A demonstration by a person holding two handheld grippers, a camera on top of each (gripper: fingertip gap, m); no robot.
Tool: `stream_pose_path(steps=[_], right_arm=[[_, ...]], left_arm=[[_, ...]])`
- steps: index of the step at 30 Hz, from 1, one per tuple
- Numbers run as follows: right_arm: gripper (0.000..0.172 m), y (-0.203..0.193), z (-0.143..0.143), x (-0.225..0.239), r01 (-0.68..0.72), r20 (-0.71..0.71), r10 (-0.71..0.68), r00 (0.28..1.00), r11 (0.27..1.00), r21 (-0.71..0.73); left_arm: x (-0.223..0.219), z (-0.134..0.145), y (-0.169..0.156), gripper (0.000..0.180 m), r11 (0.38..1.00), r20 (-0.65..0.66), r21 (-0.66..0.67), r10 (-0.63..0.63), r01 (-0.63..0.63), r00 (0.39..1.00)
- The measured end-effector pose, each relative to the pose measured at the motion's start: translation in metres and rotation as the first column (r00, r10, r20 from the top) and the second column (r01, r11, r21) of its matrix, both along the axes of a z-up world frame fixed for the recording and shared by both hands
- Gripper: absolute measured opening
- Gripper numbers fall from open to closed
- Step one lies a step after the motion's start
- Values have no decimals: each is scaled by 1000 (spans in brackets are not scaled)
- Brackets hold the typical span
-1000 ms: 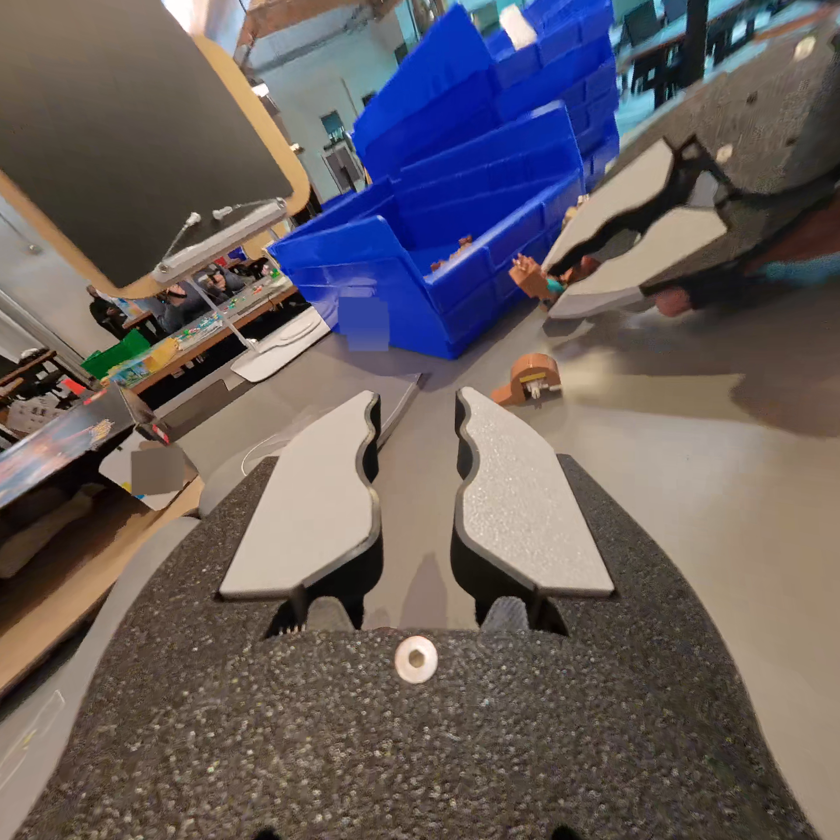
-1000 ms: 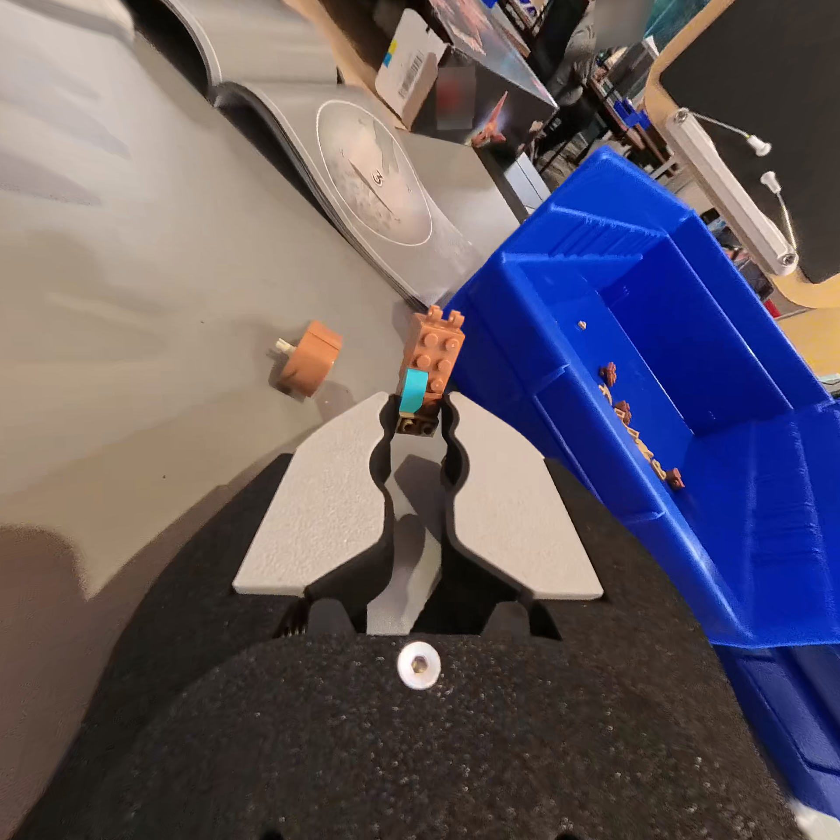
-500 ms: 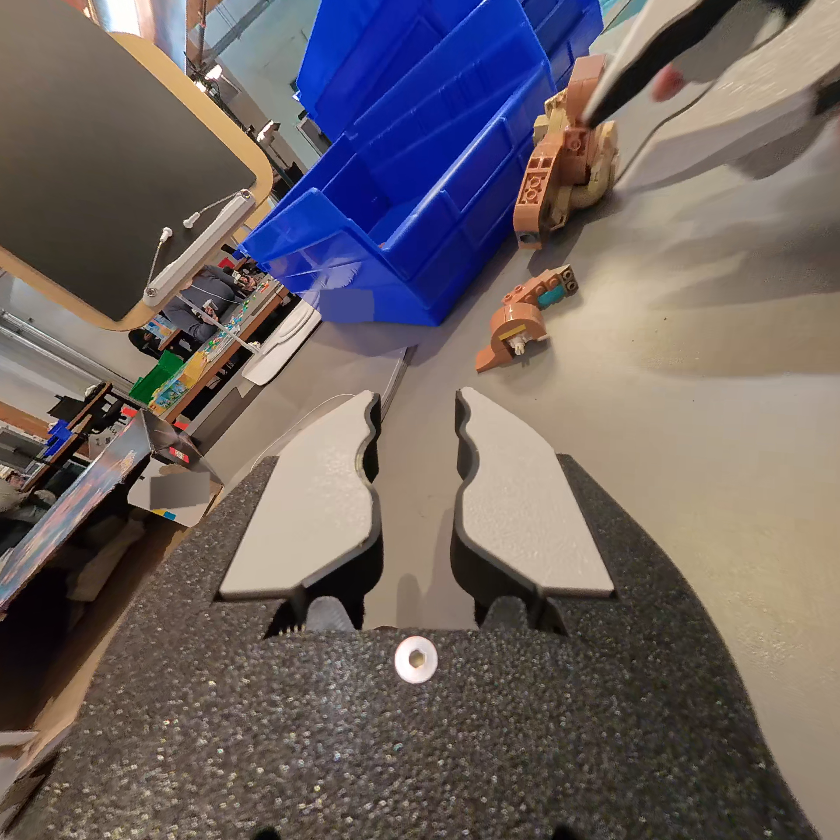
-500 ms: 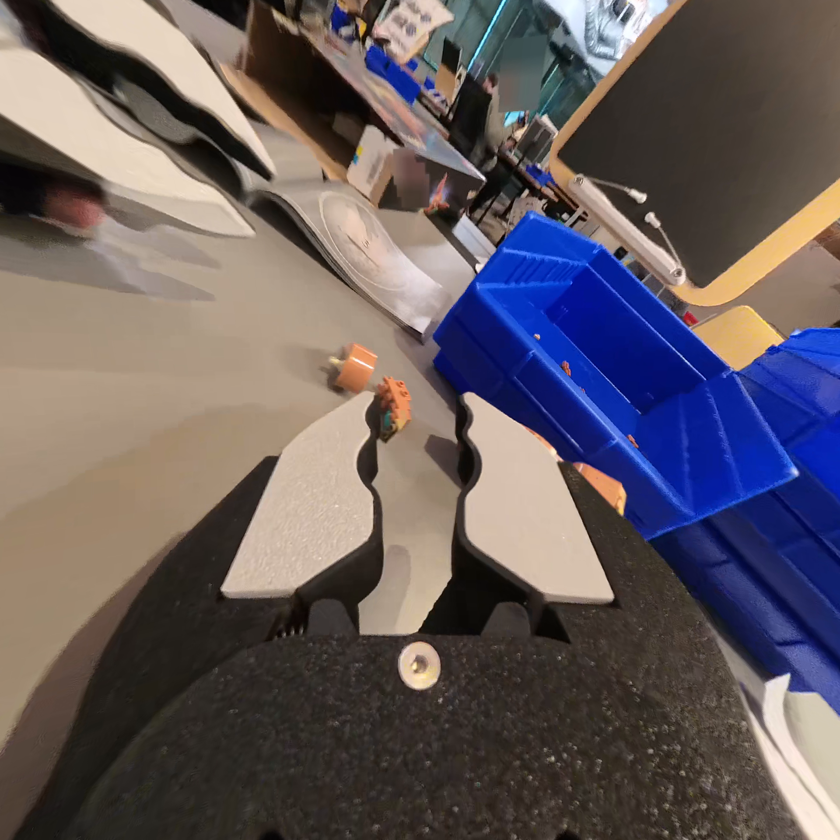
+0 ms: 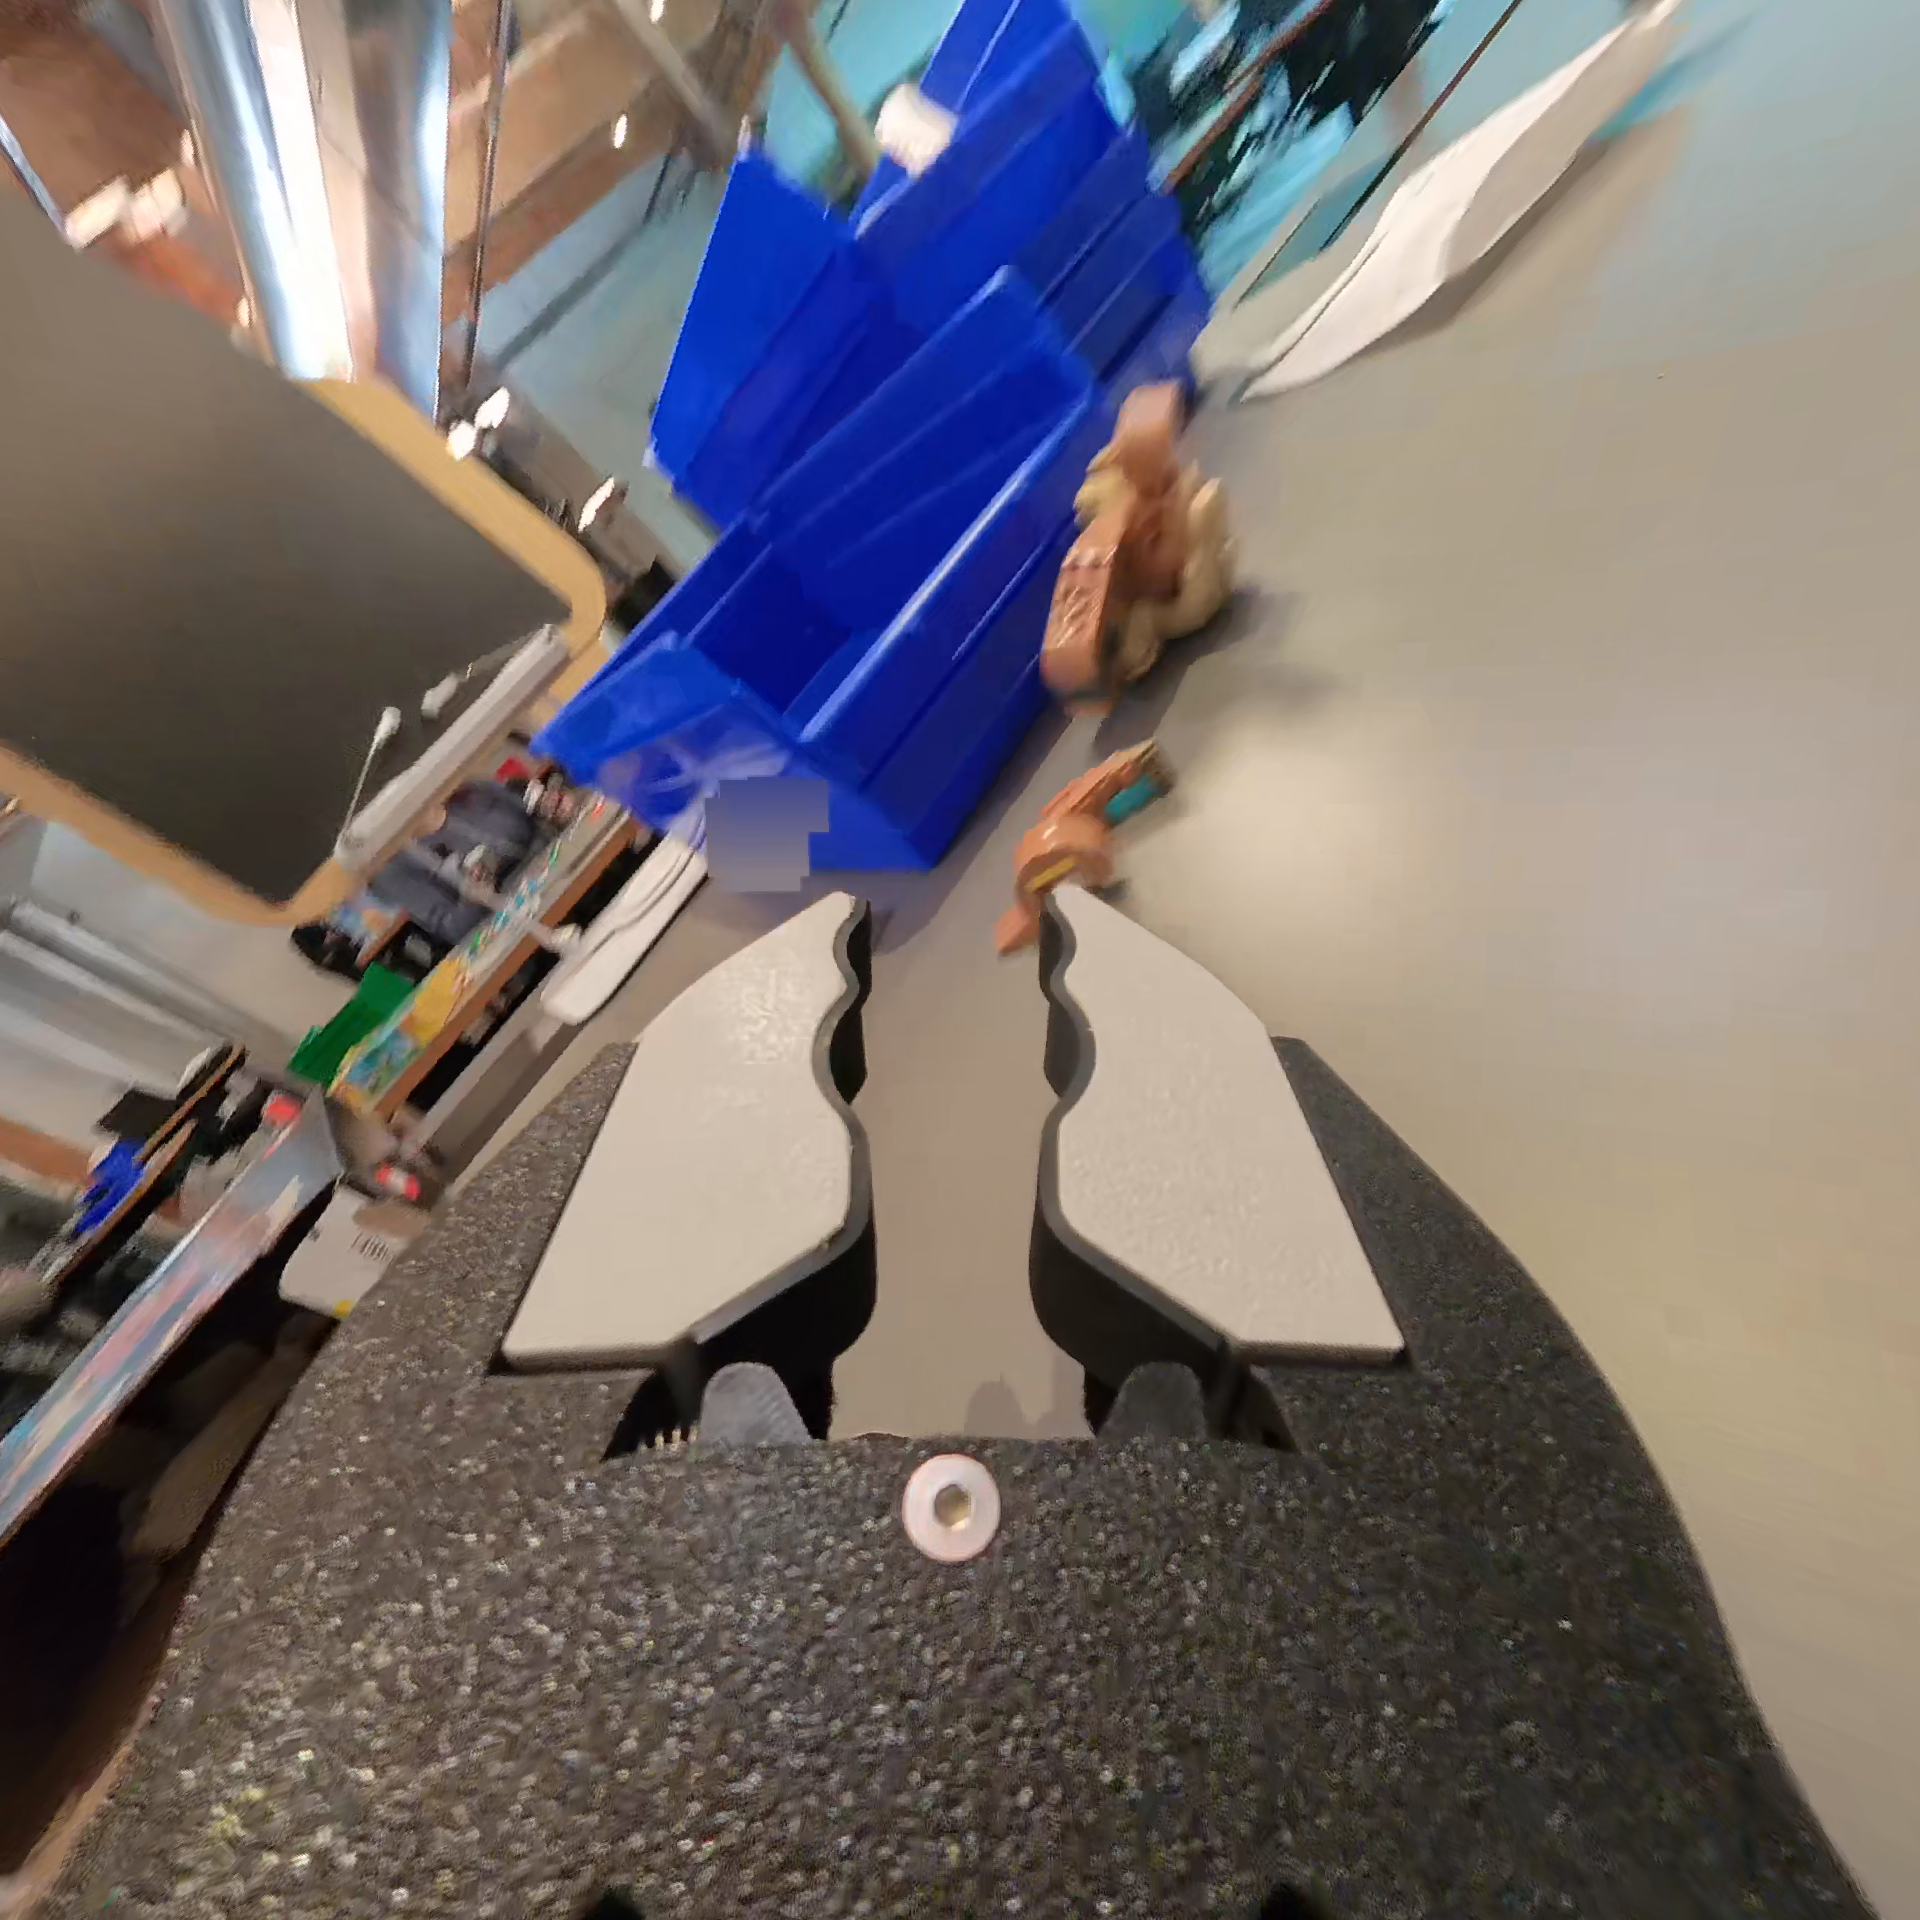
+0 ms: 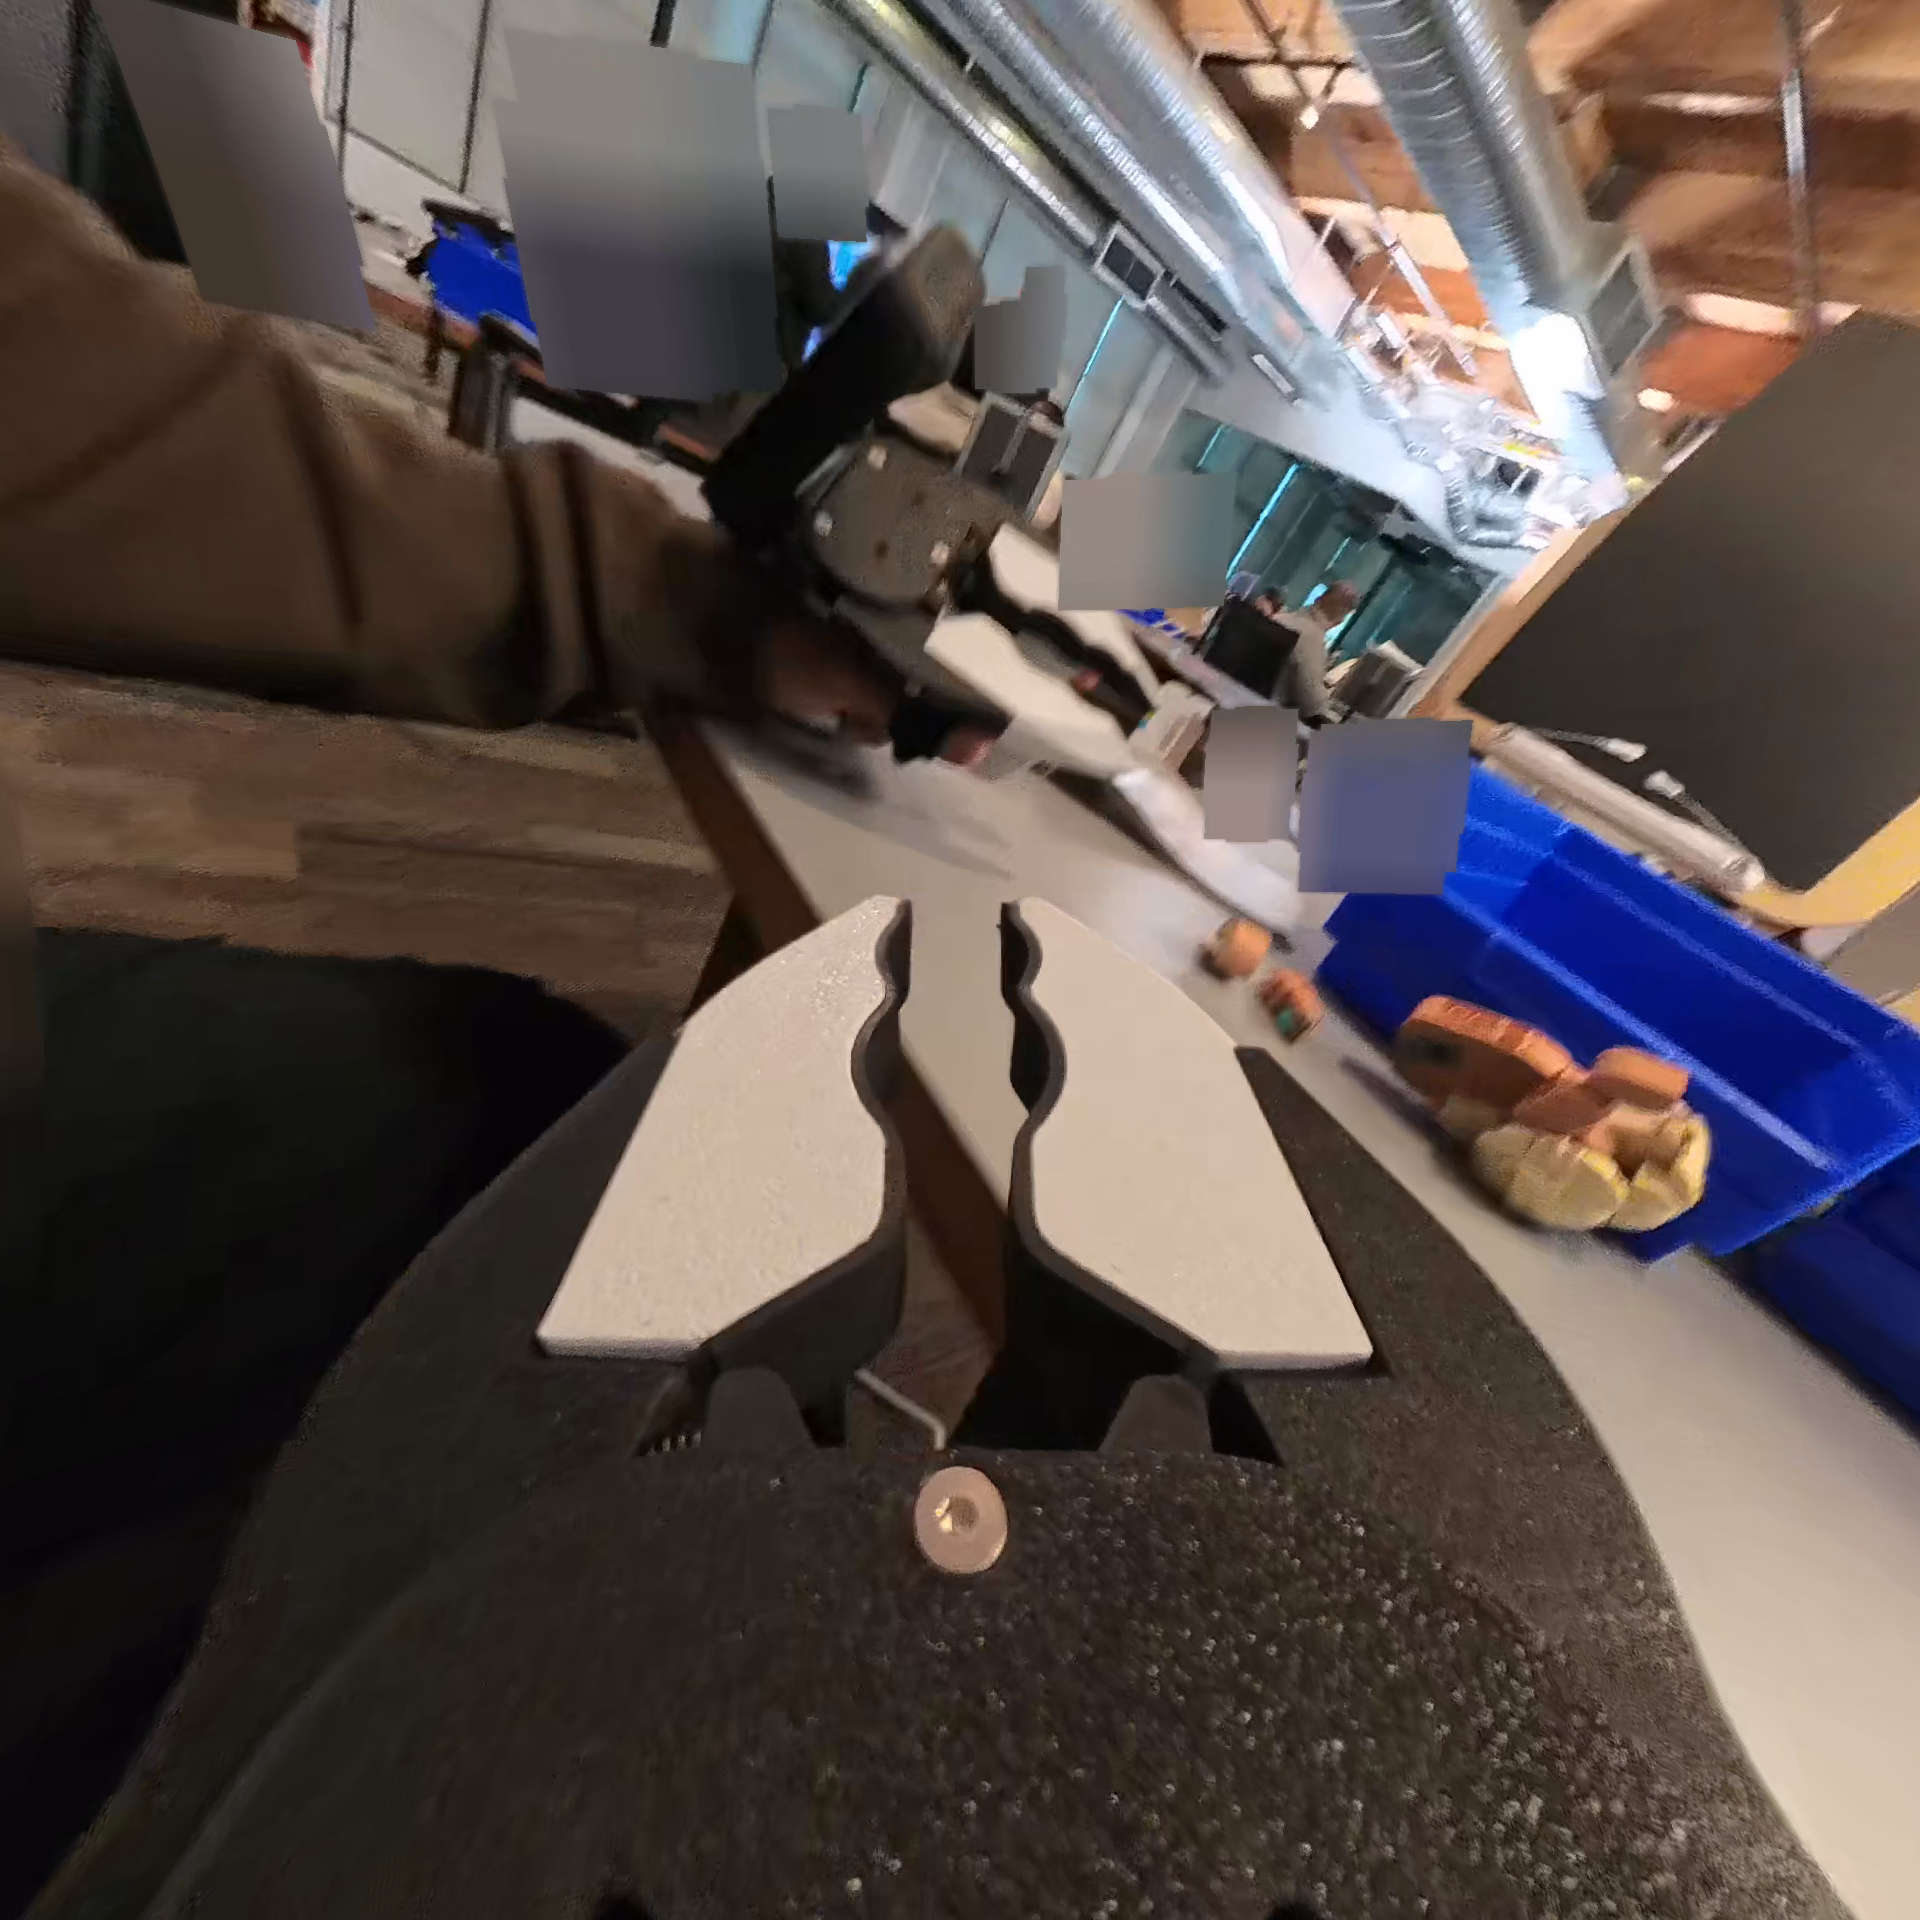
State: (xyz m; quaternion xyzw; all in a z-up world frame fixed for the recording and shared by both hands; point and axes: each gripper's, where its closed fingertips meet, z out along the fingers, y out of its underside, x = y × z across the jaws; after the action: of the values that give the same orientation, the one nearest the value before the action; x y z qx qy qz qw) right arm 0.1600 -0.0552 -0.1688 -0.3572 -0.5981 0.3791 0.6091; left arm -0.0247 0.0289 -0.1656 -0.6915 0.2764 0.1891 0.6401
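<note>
Left wrist view:
Left gripper (image 5: 951,914): jaws stand wide apart with only bare grey tabletop (image 5: 1558,935) showing between them; nothing is gripped.
Nearest thing: a small brown brick piece with a teal part (image 5: 1081,831) lies on the tabletop just beyond the right fingertip; whether they touch, I cannot tell.
Farther on: a larger brown and tan brick model (image 5: 1138,577) lies against the front of the blue bins (image 5: 894,499), which are stacked toward the tabletop's far edge.
Far right corner: a white sheet (image 5: 1455,208), blurred.

Right wrist view:
Right gripper (image 6: 956,914): jaws are narrow, a slim gap between them with nothing in it; it hangs over the near edge of the tabletop (image 6: 1039,862).
Other gripper (image 6: 894,520): seen farther off, gripped by a hand in a brown sleeve (image 6: 260,499) above the tabletop.
To the right: a round brown piece (image 6: 1236,945), a small brown and teal piece (image 6: 1288,1003), then the brick model (image 6: 1548,1122), all along the blue bins (image 6: 1662,997).
</note>
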Motion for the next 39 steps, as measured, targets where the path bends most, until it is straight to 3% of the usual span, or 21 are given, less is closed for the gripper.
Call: stream_pose_path(steps=[4, 5, 6, 7, 10, 13, 17, 20, 22, 25, 27, 30, 39], right_arm=[[15, -22, -37, 46, 4, 62, 1, 998, 997, -71], [15, -25, -45, 59, 20, 74, -13, 997, 995, -97], [15, -26, -53, 73, 43, 90, -32, 995, 992, -121], [15, -25, -61, 87, 73, 110, -57, 992, 987, -141], [16, -16, -83, 134, 201, 157, -174, 972, 964, -173], [16, 3, -101, 190, 365, 168, -334, 927, 905, -219], [16, 29, -151, 280, 609, 204, -574, 793, 740, -285], [16, 36, -203, 348, 735, 268, -690, 672, 579, -353], [16, 34, -243, 388, 791, 334, -727, 600, 477, -383], [16, 26, -310, 434, 830, 426, -741, 519, 318, -458], [17, 18, -354, 454, 821, 469, -734, 491, 210, -531], [17, -4, -418, 468, 782, 517, -711, 477, 74, -619], [18, -56, -559, 487, 671, 644, -641, 418, -260, -694]], left_arm=[[90, 22, -53, 25, 947, -14, 177, -269, 267, 963], [123, 25, -74, 23, 897, 33, 248, -385, 366, 922], [162, 17, -98, 16, 828, -31, 255, -508, 499, 861], [197, 3, -114, 8, 776, -76, 238, -584, 584, 808], [283, -73, -134, 9, 667, -162, 71, -726, 742, 668], [318, -181, -91, 17, 624, -27, -243, -770, 743, 638], [299, -344, 22, 18, 567, 149, -589, -625, 576, 767], [247, -478, 103, 19, 520, 24, -787, -510, 331, 860], [205, -556, 142, 21, 448, -70, -886, -384, 119, 921], [157, -643, 179, 23, 342, -140, -936, -159, -79, 977], [136, -684, 195, 24, 305, -160, -941, -9, -149, 987], [122, -734, 203, 26, 236, -84, -964, 178, -125, 980], [66, -812, 256, 32, 321, 52, -945, 322, -57, 945]])
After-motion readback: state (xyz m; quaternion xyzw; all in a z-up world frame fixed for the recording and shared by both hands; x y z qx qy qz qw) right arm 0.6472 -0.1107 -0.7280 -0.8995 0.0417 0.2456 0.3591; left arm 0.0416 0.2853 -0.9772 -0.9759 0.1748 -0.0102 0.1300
